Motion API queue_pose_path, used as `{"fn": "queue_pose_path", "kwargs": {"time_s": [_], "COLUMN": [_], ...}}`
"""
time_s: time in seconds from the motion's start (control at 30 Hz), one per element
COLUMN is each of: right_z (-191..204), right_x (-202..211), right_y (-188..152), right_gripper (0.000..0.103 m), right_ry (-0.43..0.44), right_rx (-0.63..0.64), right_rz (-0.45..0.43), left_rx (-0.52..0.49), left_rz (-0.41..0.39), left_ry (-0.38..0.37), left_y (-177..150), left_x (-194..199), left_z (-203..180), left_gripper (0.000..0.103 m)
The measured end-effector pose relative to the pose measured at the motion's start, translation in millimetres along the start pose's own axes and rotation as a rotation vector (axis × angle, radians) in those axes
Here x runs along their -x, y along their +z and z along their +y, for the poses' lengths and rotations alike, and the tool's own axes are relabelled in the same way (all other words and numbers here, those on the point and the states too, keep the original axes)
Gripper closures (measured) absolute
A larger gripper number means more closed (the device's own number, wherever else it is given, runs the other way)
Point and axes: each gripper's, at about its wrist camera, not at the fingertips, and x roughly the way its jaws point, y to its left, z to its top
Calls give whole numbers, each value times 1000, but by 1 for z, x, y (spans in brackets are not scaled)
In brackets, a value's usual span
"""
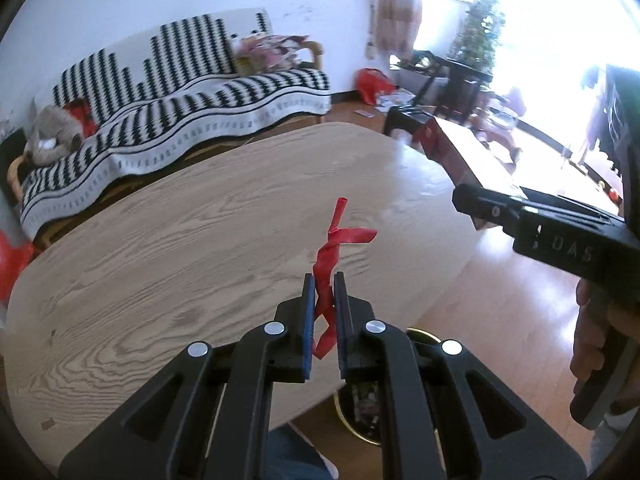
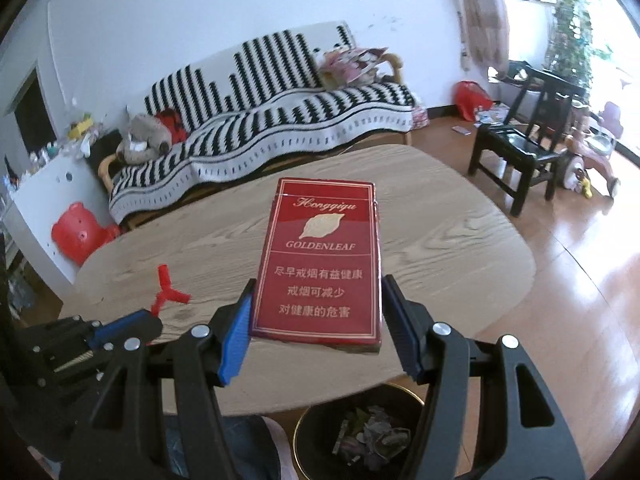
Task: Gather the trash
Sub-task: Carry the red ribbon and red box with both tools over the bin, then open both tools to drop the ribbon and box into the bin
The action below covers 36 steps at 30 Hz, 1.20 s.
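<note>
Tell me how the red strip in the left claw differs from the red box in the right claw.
The red strip is thin, twisted and limp; the red box is flat, rigid and printed with gold lettering. The left claw is nearly shut on the strip, while the right claw stands wide around the box. Both are red and held above the wooden table.

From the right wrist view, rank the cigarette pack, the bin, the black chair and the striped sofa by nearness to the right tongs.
1. Cigarette pack: held between the right tongs, over the wooden table.
2. Bin: just below them, on the floor by the table's near edge.
3. Black chair: past the table, right.
4. Striped sofa: against the far wall, left of centre.
</note>
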Motion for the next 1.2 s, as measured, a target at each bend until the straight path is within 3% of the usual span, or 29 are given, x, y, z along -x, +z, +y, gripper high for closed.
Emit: {"fn": "queue_pose_path", "kwargs": {"time_s": [0.47,0.93,1.2], "right_z": [-51,-86,-88], "right_x": [53,-47,-66], "right_y": [-30,-127,-154], "right_gripper": [43,43,43], "right_ry": [-46,-39,-36], "right_rx": [-28,-129,-159], "right_rz": [-6,308,376], "left_rx": [-87,-77,-86], "left_rz": [25,330,380], "left_ry": [-103,-188,-196], "left_y": [-15,-86,-99], "left_x": [4,-106,-130], "left_z": [-79,-93,-95], "left_gripper": [95,95,95]}}
